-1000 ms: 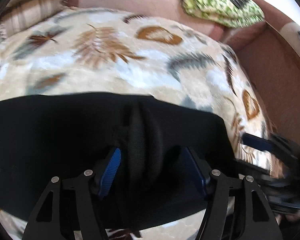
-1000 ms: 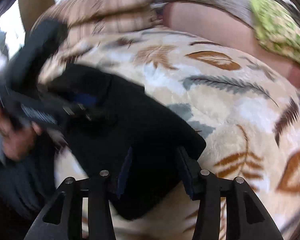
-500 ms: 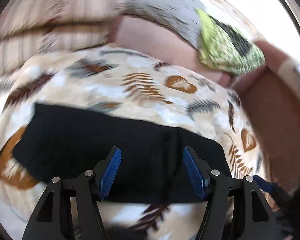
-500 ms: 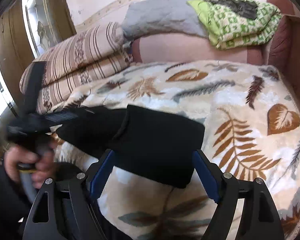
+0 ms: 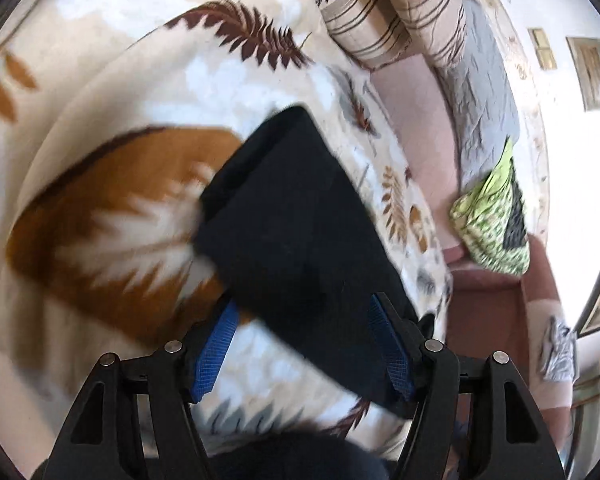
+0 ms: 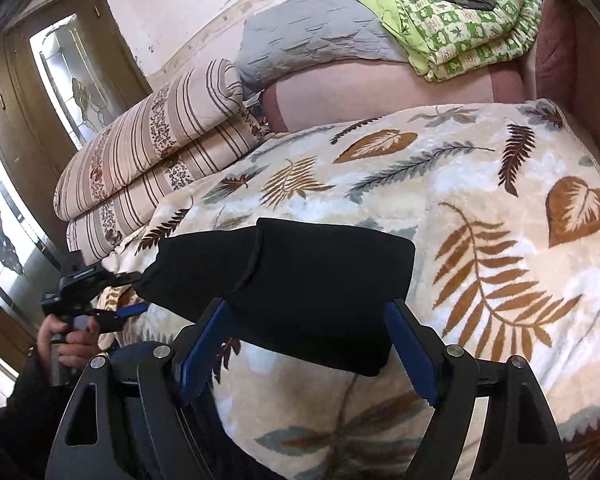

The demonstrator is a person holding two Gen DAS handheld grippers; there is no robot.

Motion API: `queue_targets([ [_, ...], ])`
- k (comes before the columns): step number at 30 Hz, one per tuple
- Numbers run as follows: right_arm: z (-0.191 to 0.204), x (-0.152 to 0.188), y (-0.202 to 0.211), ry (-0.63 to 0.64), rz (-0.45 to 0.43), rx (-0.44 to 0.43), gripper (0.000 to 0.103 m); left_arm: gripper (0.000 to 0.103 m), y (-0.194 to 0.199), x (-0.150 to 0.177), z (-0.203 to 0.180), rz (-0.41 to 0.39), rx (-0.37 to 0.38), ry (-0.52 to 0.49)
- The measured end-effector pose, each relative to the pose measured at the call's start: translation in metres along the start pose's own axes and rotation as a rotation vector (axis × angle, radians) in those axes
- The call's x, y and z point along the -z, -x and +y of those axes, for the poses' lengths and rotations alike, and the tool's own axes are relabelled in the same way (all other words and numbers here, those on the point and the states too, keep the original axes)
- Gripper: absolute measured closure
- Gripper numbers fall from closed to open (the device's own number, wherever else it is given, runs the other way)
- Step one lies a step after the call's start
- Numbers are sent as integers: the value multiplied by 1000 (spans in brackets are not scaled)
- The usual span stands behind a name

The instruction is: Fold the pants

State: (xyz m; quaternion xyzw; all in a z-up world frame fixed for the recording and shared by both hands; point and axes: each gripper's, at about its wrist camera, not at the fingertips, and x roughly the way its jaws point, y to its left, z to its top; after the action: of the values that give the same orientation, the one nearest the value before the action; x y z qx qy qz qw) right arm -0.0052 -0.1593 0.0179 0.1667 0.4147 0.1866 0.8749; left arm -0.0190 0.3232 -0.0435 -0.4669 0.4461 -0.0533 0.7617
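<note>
Left wrist view: black pants [image 5: 300,220] lay folded on the leaf-print blanket [image 5: 100,208] of the bed. Left hand-held gripper [image 5: 306,344] stood open — its blue pads either side of the pants' near corner, gripping nothing; the picture was blurred.

Right wrist view: pants [image 6: 300,284] lay as a folded bundle on the blanket [image 6: 480,200]. Right hand-held gripper [image 6: 306,348] — jaws just opened wide — straddled the near edge, holding nothing. Left hand-held gripper [image 6: 128,294], in a hand [image 6: 66,346], was at the bundle's far-left end. Striped bedding [image 6: 152,152] and a green quilt [image 6: 460,24] lay behind.
</note>
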Motion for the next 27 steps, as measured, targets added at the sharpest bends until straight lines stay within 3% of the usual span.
queue_targets([
  [5, 2, 0, -3, 9, 16, 6, 22, 37, -18, -12, 18, -48, 90, 69],
  [6, 3, 0, -3, 11, 16, 5, 22, 45, -16, -9, 24, -69, 98, 82],
  [7, 3, 1, -3, 10, 15, 5, 21, 60, -16, -7, 28, -81, 84, 93],
  [9, 2, 1, -3, 5, 13, 0, 21, 80, -23, 3, 36, -101, 31, 127],
  [12, 1, 1, -5, -4, 20, -5, 22, 83, -24, 10, 40, -127, 29, 140],
  [15, 1, 0, -6, 0, 18, -1, 21, 88, -26, 15, 24, -166, -56, 74],
  [20, 1, -8, -14, 10, 28, 65, 22, 93, -31, 19, -28, -139, -297, -101],
  [23, -1, -10, -24, 19, 54, 131, 21, 94, -33, 14, -47, -89, -374, -148],
  [27, 2, -8, -34, 78, 93, 178, 21, 94, -36, 17, -85, -84, -470, -226],
])
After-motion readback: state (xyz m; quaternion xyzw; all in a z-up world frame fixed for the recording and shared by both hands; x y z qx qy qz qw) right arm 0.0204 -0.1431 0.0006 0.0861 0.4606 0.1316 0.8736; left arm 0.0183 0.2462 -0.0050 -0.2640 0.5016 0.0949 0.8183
